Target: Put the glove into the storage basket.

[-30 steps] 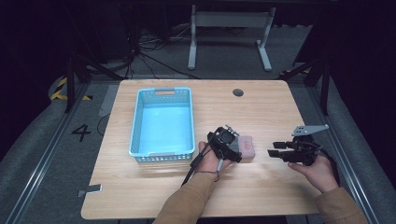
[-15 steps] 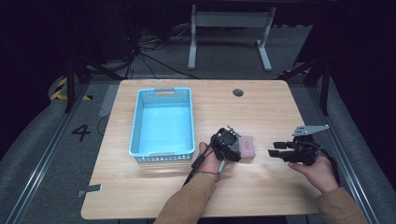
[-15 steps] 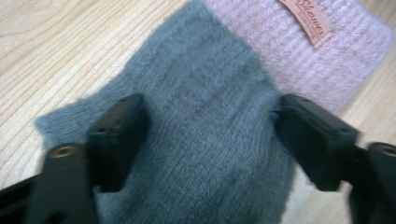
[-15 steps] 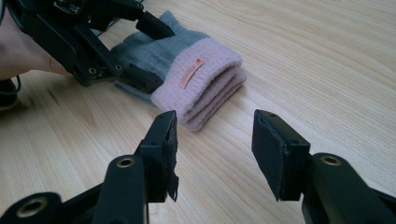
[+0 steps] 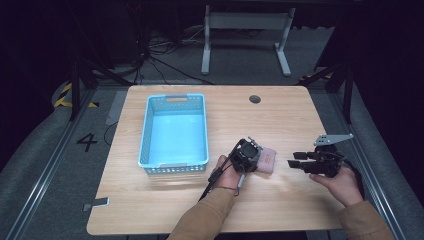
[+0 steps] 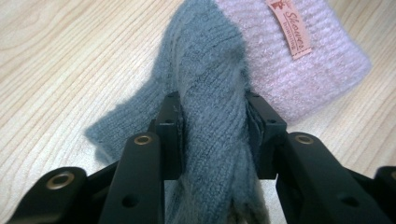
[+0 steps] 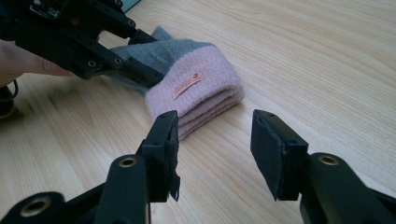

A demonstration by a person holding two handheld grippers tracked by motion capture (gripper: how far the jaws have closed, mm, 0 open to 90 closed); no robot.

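At the near edge of the wooden counter (image 5: 165,210), two forearms in tan sleeves come in from below, each hand carrying a gripper.

The left gripper (image 5: 248,156) sits near the middle of the counter, just right of the basket's near corner. Its fingers (image 6: 170,135) have just been closing, and in the left gripper view they now press on the grey part of a folded knitted sock (image 6: 210,93) from both sides, the wool bunched up between the pads. The sock lies on the counter under and just right of this gripper; its pink ribbed cuff (image 6: 299,60), with a small orange label (image 6: 289,28) sewn on it, sticks out beyond the fingers to the right. In the high view the pink end (image 5: 267,160) shows beside the gripper.

The right gripper (image 5: 299,163) is held to the right of the sock, near it but apart, pointing left toward it. Its fingers (image 7: 163,149) stand wide with nothing between them; in the right gripper view the pink cuff (image 7: 201,88) lies ahead of them on the bare wood, with the left gripper (image 7: 140,70) clamped on the grey part behind it.

Farther back and to the left, a light blue plastic basket (image 5: 147,135) with perforated walls stands on the counter, its long side running near to far. Near the far edge, right of the basket, is a round dark cable hole (image 5: 255,99). Beyond the counter, a grey metal frame (image 5: 245,40) stands on the dark floor.
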